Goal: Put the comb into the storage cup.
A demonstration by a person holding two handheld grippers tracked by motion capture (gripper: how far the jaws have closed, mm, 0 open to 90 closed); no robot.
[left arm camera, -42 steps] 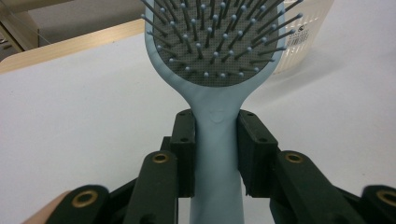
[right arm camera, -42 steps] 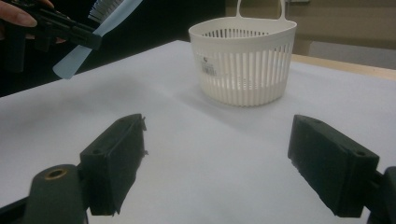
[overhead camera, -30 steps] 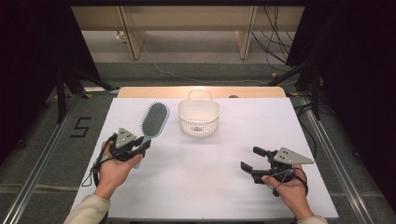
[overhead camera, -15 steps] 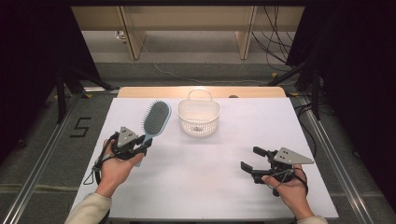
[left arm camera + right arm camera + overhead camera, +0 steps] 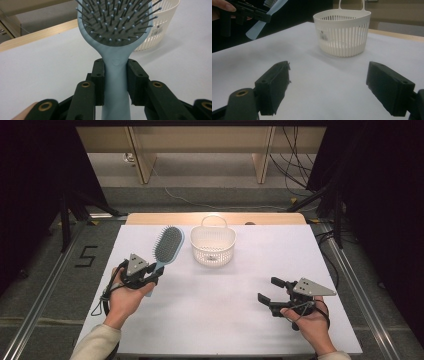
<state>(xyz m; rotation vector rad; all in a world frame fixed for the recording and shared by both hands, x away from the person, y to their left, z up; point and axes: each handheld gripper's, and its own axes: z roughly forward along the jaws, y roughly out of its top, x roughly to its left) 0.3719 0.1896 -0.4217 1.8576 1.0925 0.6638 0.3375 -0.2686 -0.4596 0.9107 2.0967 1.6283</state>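
A light blue hairbrush with grey bristles lies at the left of the white table, head pointing away. My left gripper is shut on its handle, both pads pressing the sides just below the head. A white slatted basket with a loop handle stands at the table's far middle, just right of the brush head. My right gripper rests near the front right, jaws open wide with nothing between them, facing the basket. The left gripper with the brush appears far off in the right gripper view.
The white table sheet spreads between both hands. A wooden strip runs along the far edge. Metal rails and dark stands flank the table; cables lie on the floor behind.
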